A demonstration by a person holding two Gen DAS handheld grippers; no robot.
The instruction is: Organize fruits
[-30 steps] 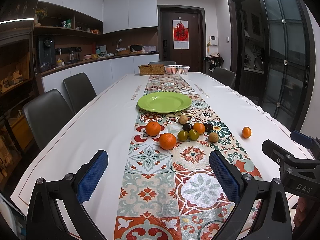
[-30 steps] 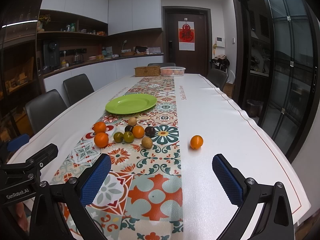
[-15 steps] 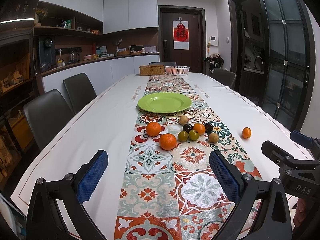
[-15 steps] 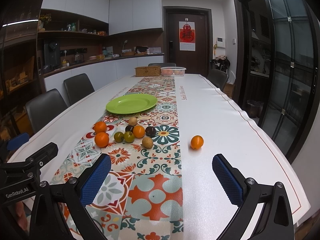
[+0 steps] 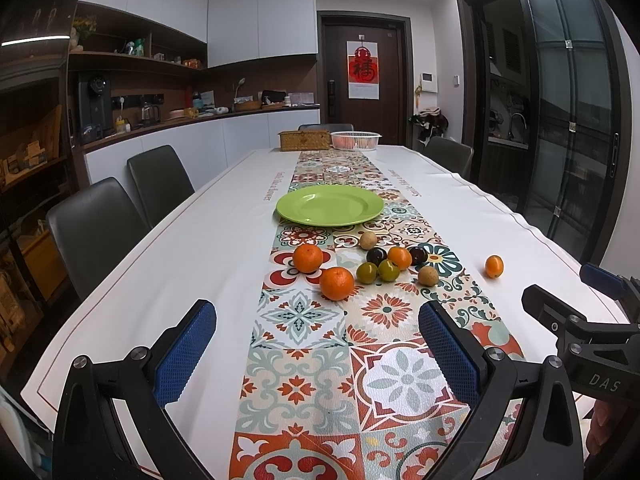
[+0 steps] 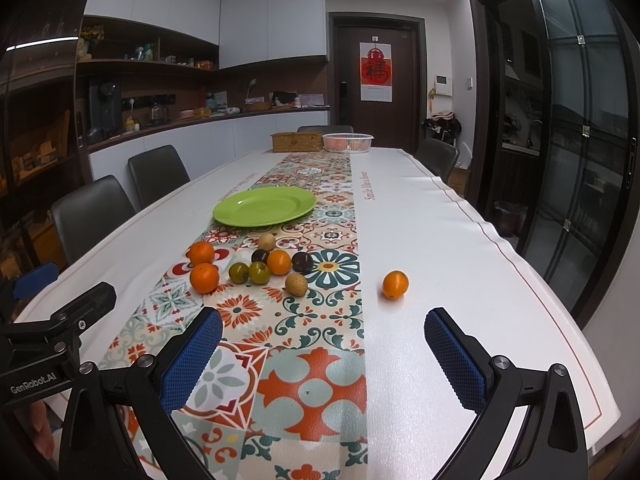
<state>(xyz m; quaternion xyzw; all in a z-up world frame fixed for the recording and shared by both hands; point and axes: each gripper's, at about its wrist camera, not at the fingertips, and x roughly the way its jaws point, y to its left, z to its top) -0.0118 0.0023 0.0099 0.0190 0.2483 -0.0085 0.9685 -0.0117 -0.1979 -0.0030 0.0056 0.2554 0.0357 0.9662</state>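
A green plate [image 5: 330,204] sits empty on the patterned table runner [image 5: 312,360]; it also shows in the right wrist view [image 6: 264,205]. Before it lies a cluster of several fruits: oranges [image 5: 337,283], green plums [image 5: 367,272], dark plums [image 5: 376,256] and brown round fruits [image 5: 427,275]. One small orange [image 6: 395,284] lies alone on the white cloth to the right. My left gripper [image 5: 316,344] is open and empty, short of the cluster. My right gripper [image 6: 324,348] is open and empty, short of the lone orange.
A wicker box [image 5: 304,140] and a white basket [image 5: 356,140] stand at the table's far end. Dark chairs [image 5: 96,224] line the left side, another stands at the far right [image 6: 438,158]. Glass doors are on the right.
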